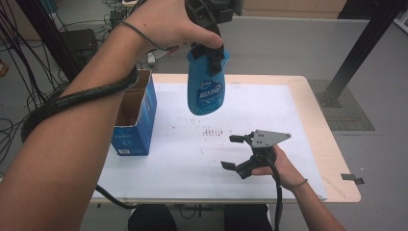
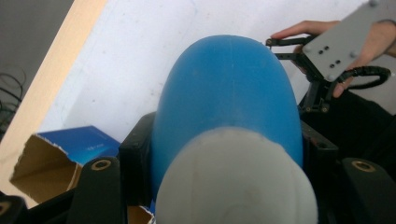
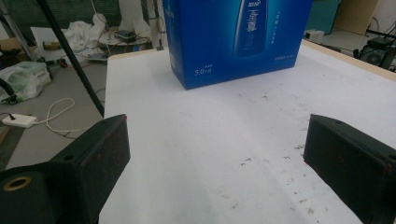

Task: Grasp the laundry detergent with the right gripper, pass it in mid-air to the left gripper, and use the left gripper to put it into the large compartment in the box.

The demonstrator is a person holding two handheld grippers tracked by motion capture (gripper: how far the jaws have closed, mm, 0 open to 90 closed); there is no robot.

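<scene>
High view: left gripper [image 1: 211, 54] is clamped on the blue plastic bottle [image 1: 206, 89], so I'd keep it plumb over the open blue cardboard box [image 1: 134, 115] at 9 o'clock, while the right gripper [image 1: 243, 153] rests wide open and empty.

Light wood tabletop [image 1: 337, 159] under a white, speckled sheet [image 1: 250, 110], on grey floor [image 1: 288, 43]. Black frame post [image 1: 365, 43] right of tabletop; tangled cables [image 1: 19, 53] on floor left of it.

I see a smooth blue plastic bottle [image 1: 206, 86] with a matt white cap [image 2: 236, 179], a glossy printed cardboard box [image 1: 136, 115] torn rough at its brown rim, and a scuffed white paper sheet [image 1: 192, 163] on the pale wood table [image 1: 332, 159].
</scene>
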